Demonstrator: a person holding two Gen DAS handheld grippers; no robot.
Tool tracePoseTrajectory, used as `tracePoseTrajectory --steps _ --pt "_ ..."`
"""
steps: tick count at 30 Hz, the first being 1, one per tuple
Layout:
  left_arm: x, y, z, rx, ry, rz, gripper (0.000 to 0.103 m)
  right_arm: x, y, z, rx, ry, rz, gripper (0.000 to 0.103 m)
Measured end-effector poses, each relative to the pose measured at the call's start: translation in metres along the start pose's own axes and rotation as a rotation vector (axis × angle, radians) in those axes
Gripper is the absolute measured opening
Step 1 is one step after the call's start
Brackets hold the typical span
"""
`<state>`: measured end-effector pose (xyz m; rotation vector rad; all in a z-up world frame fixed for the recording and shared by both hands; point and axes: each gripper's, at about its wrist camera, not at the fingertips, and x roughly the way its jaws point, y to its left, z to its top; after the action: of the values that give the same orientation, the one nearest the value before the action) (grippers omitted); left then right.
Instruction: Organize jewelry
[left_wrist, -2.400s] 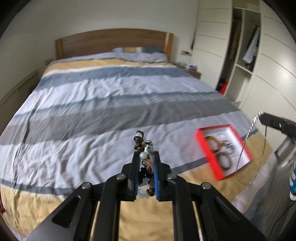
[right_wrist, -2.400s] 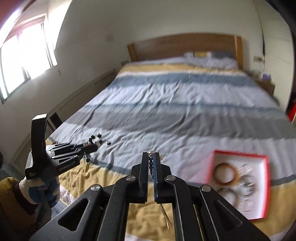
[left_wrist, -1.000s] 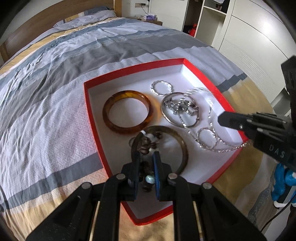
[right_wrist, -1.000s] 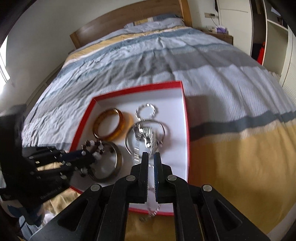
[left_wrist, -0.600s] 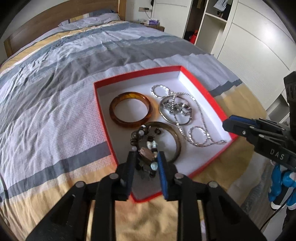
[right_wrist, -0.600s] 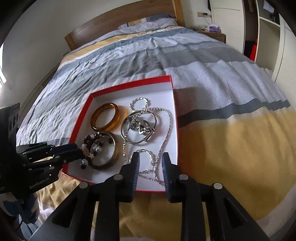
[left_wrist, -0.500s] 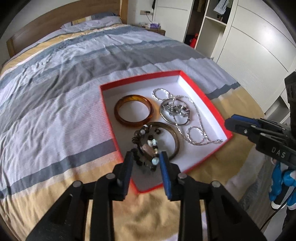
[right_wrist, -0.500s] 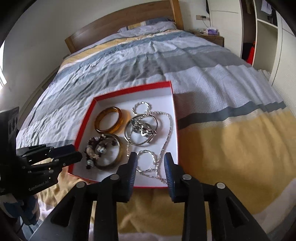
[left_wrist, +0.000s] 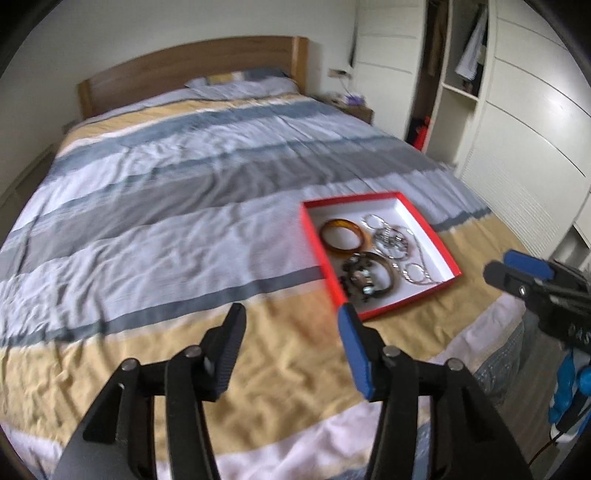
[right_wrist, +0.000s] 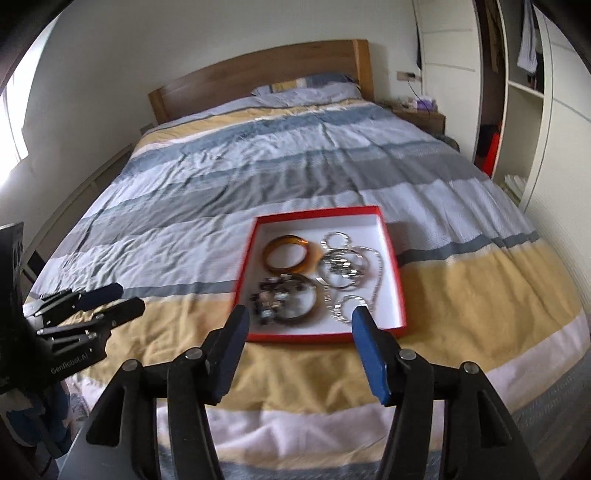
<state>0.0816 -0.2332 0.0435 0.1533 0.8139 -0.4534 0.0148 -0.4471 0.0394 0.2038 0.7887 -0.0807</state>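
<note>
Both my tongs are spreading their jaws with nothing between them: my left gripper (left_wrist: 291, 325) hangs over the yellow band of the striped bedspread (left_wrist: 184, 206), my right gripper (right_wrist: 299, 328) just short of the shallow red cardboard box with a white inside (right_wrist: 393, 258). The box lies on the bed with the amber bangle (right_wrist: 290, 253), the dark beaded bracelet (right_wrist: 271, 297) on a brown bangle, and the silver chain and rings (right_wrist: 345, 271) all inside. Only my right view shows the window light at the left and my left tongs beside the box; only my left view shows the right tongs' blue-tipped finger (left_wrist: 528, 267) by the white wardrobe (left_wrist: 535, 129).
</note>
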Motion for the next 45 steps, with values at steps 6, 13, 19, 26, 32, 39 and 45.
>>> tracePoseTrajectory --steps 6,13,19,26,32,39,45 --pt "-0.052 0.028 -0.026 -0.057 -0.072 0.098 0.058 -0.029 0.047 -0.02 -0.023 -0.052 -0.003 0.072" --pt "-0.095 0.052 -0.057 -0.105 -0.135 0.187 0.069 -0.048 0.085 -0.038 -0.048 -0.099 -0.028 0.09" --pt "-0.12 0.064 -0.073 -0.14 -0.179 0.23 0.07 -0.06 0.104 -0.049 -0.087 -0.129 -0.045 0.102" --pt "-0.135 0.068 -0.082 -0.153 -0.229 0.256 0.07 -0.064 0.116 -0.058 -0.132 -0.149 -0.048 0.102" --pt "-0.137 0.069 -0.086 -0.154 -0.252 0.281 0.07 -0.061 0.113 -0.061 -0.121 -0.159 -0.049 0.102" --pt "-0.127 0.074 -0.088 -0.153 -0.232 0.306 0.07 -0.047 0.108 -0.065 -0.111 -0.146 -0.064 0.102" --pt "-0.103 0.081 -0.093 -0.159 -0.167 0.302 0.07 -0.026 0.103 -0.069 -0.103 -0.096 -0.075 0.102"
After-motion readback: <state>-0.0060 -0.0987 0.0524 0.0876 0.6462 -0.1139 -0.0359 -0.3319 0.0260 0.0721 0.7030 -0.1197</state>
